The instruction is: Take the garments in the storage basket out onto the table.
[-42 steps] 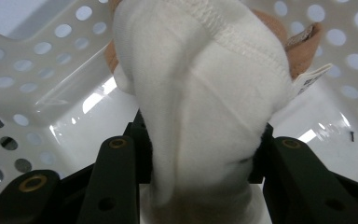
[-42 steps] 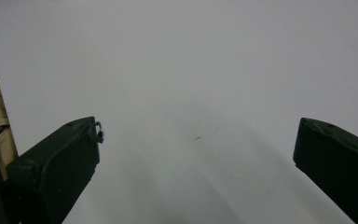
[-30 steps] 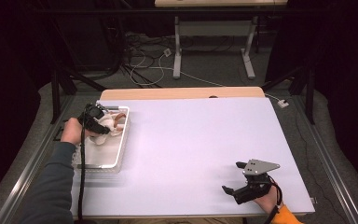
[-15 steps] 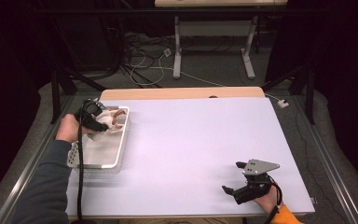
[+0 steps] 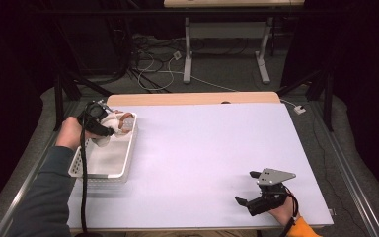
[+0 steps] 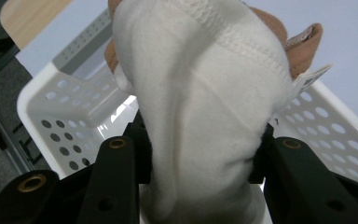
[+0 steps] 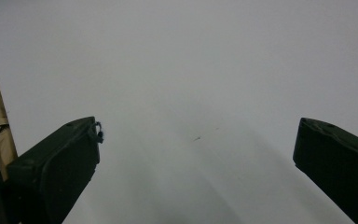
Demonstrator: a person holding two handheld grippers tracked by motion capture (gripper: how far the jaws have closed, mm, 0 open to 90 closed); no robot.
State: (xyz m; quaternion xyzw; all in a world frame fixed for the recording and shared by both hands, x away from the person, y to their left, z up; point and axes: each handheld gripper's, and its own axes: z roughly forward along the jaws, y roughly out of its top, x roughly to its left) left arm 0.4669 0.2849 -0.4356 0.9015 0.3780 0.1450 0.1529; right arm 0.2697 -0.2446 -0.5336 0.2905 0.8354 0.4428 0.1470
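The left hand-held gripper (image 6: 198, 154) is closed on a white sock (image 6: 205, 93) with a tan toe, held above the white perforated basket (image 5: 123, 163) at the tabletop's (image 5: 212, 148) left edge. The lift-out step is judged in hand; next, carriage clear of the rim. The right hand-held gripper (image 5: 250, 201) is rested wide open, empty.

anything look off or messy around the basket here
Nothing stands out. The left gripper holds a bundle of white cloth with a brown piece over the white basket; the right gripper rests open on the table.
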